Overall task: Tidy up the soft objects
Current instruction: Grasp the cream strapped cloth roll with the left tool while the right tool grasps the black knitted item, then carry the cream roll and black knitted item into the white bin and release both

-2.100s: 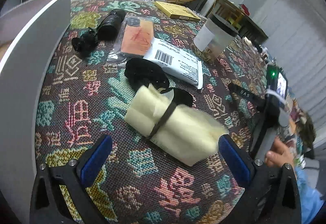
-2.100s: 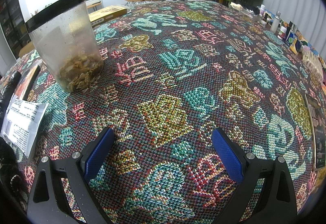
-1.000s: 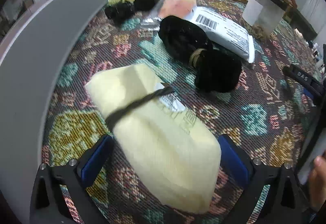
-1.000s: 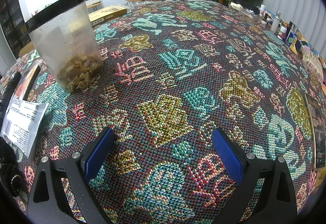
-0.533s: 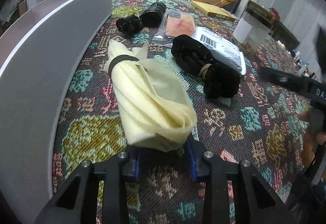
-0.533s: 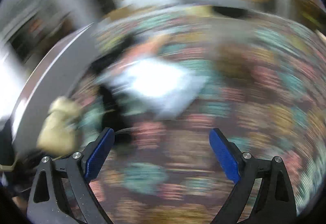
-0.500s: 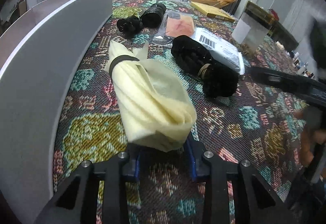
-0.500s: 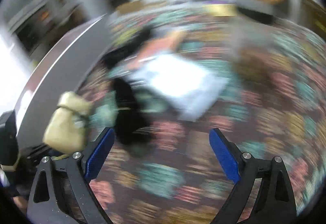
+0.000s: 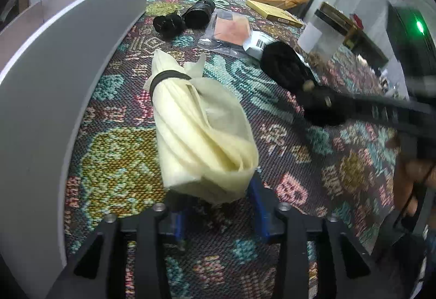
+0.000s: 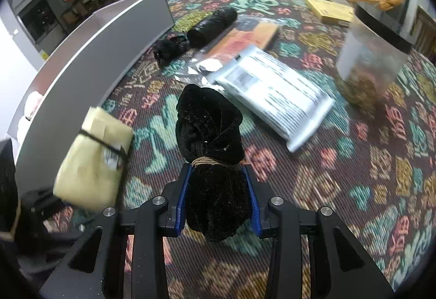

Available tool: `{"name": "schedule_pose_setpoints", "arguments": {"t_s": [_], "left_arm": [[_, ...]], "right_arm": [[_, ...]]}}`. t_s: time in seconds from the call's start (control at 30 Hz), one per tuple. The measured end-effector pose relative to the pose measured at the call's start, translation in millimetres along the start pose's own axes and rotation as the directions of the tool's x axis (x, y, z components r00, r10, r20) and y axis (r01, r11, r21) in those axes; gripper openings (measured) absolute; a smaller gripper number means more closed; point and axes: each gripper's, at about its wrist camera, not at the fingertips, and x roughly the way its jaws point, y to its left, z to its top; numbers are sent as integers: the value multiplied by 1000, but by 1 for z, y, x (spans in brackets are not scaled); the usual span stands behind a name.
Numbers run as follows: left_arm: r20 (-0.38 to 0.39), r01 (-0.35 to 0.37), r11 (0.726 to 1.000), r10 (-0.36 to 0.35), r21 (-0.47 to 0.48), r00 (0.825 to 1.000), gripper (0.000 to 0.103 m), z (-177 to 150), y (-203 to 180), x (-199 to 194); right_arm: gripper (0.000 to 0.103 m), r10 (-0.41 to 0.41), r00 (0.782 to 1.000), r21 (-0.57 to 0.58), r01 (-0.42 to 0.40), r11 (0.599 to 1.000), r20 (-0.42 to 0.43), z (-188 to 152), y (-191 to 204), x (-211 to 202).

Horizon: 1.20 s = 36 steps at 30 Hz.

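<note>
Pale yellow rolled cloth bundle (image 9: pixel 196 133), cinched near its far end by a dark elastic band: near end sits between the left claw's (image 9: pixel 218 214) blue pads, the roll stretching away from that claw along the patterned tablecloth, just beside the grey box wall.

Black fuzzy cloth bundle (image 10: pixel 212 160), tied at the waist with tan cord: near half pinched between the right claw's (image 10: pixel 218 203) pads, far half bulging out ahead of the fingertips.

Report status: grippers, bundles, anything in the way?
Left gripper opening, cream bundle between its pads. Right gripper closing on black bundle. Grey bin wall close alongside; nothing blocking.
</note>
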Motion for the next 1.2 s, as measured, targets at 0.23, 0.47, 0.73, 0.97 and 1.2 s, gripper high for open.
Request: {"name": "schedule_pose_setpoints", "arguments": {"t_s": [0.23,0.47,0.73,0.97,1.2], "left_arm": [[115,15,986,4,-163,993,27,22,24,-5],[225,180,971,-143,-158,964,26,29,31,-72],[352,-72,966,160,-249,922,28,43,126,-195],[249,-312,860,431,-403,867,91,10,191,-216],[299,-277,904,377,-326,877,91,15,143,-199]], "right_arm": [[39,23,1000,28,-23,999,-6,-11,6,2],[39,81,988,65,-90,994,131,2,17,-60],[39,388,903,-91,-377,922,185,80,141,-115],[80,546,829,-11,-549,836,119,100,188,-82],[80,85,984,69,-97,993,159,33,73,-57]]}}
